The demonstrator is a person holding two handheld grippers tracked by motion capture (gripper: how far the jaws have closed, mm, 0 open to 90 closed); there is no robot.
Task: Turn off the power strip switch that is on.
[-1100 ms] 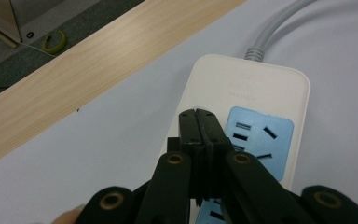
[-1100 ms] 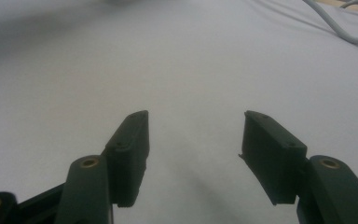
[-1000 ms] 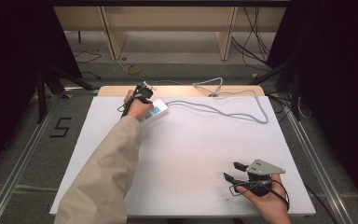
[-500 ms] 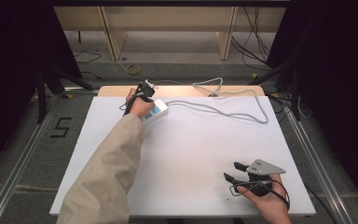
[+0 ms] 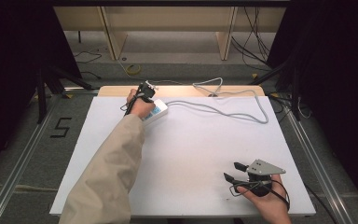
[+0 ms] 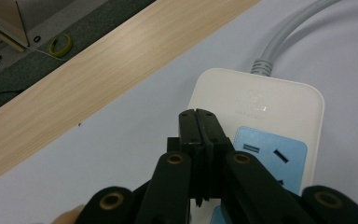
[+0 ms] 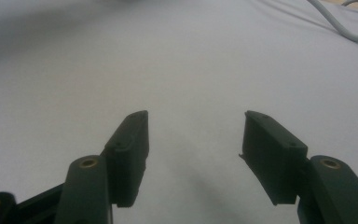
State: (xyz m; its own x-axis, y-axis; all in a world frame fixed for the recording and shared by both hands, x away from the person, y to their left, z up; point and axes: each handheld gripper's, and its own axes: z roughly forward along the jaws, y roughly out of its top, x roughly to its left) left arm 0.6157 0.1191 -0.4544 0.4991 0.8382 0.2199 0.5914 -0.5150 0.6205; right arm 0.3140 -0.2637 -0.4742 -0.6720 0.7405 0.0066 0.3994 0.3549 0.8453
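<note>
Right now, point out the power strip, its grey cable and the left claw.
power strip (image 6: 256,100): left gripper view, on its white top face near the cable end.
grey cable (image 5: 223,111): high view, on the run lying across the table.
left claw (image 6: 198,122): left gripper view, at the closed jaw tips.

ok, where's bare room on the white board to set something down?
Free: the wide middle between the power strip, the grey cable and the right claw; also the near-left corner beside the sleeve. Crowded: the far edge, with the left claw, strip and cable loops.
</note>
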